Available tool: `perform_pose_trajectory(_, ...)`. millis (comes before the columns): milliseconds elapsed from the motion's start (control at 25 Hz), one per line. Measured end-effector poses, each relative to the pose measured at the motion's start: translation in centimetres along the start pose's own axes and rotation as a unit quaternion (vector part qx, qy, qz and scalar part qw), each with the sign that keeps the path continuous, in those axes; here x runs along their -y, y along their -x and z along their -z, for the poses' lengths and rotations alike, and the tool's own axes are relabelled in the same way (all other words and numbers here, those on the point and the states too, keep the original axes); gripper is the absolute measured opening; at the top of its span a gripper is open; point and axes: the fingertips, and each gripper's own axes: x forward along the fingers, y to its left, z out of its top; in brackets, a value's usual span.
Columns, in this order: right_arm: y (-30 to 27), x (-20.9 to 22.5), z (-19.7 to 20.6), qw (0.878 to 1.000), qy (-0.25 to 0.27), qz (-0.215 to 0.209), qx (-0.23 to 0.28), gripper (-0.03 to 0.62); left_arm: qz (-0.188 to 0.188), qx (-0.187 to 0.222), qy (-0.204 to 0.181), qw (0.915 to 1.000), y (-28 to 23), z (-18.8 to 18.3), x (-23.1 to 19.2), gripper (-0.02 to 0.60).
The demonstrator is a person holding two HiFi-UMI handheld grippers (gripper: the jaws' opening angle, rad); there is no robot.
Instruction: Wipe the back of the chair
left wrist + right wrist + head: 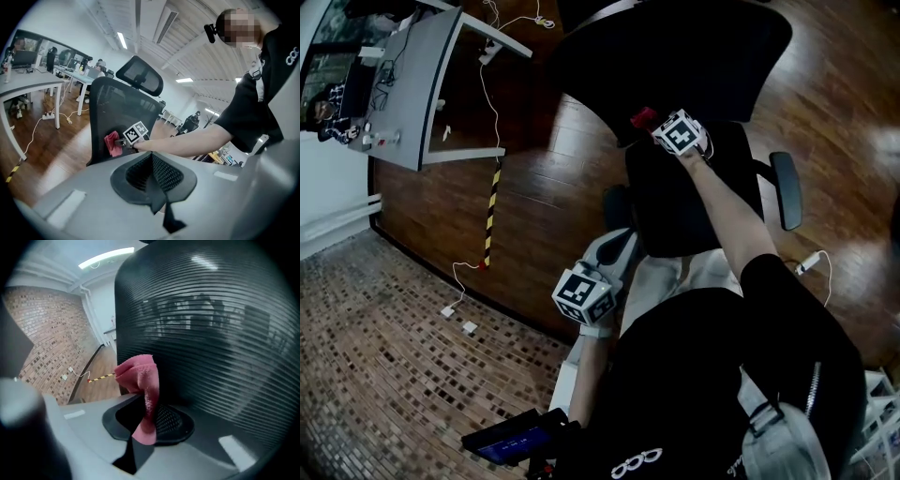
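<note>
Head view first: reaching out with the right gripper to the mesh backrest of the office chair, pressing a pink cloth against the backrest low down, just above the seat. Probably working on the lower part of the backrest right now, and leaving plenty higher up to do.

Left gripper view: holding the left gripper well back from the backrest, jaws pressed together on nothing, so not helping at all. Also catching the headrest on top of the backrest from here.

Right gripper view: pinching the cloth by one fold between the jaws, with the rest bunching up and flopping toward the backrest mesh.

Tips for doing this bit well, just guessing from the above:
- Spreading more cloth flat onto the backrest instead of dabbing with a lump.
- Sweeping along the ribs of the backrest in overlapping passes, climbing toward the headrest.
- Bracing the backrest's edge with the idle left gripper, since probably swivelling away under pressure.
- Going easy, avoiding scraping the backrest mesh with bare jaw tips.
</note>
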Motion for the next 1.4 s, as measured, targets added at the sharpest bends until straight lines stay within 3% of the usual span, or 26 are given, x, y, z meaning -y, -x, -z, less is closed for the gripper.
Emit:
perform_pose_trajectory(320, 4.8, 7.4, 4.9, 0.999, -0.037, 0.035, -0.006, 0.049, 0.02, -0.027, -0.004, 0.9994, -4.2, 0.4, 3.3, -0.015)
perform_pose_trajectory(800, 13.3, 18.2, 12.3, 0.984, -0.133, 0.117, -0.017, 0.051, 0.071, -0.058, -0.028, 0.9954, -9.9, 0.5, 8.2, -0.015)
perform_pose_trajectory(960, 15.7, 21.0, 14.8, 0.967, -0.193, 0.167, -0.022, 0.051, 0.079, -0.064, -0.032, 0.9943, -10.9, 0.6, 8.8, -0.015)
perform_pose_trajectory(1120, 18.8, 24.1, 17.8, 0.93, -0.251, 0.265, -0.038, 0.049, 0.085, -0.067, -0.03, 0.9937, -11.4, 1.1, 9.2, -0.015)
perform_pose_trajectory(1200, 18.8, 24.4, 18.9, 0.921, -0.27, 0.275, -0.051, 0.049, 0.086, -0.07, -0.026, 0.9935, -11.2, 1.4, 9.2, -0.015)
perform_pose_trajectory(1400, 15.4, 22.3, 18.2, 0.938, -0.241, 0.238, -0.073, 0.048, 0.076, -0.075, -0.018, 0.9942, -10.0, 2.0, 8.2, -0.015)
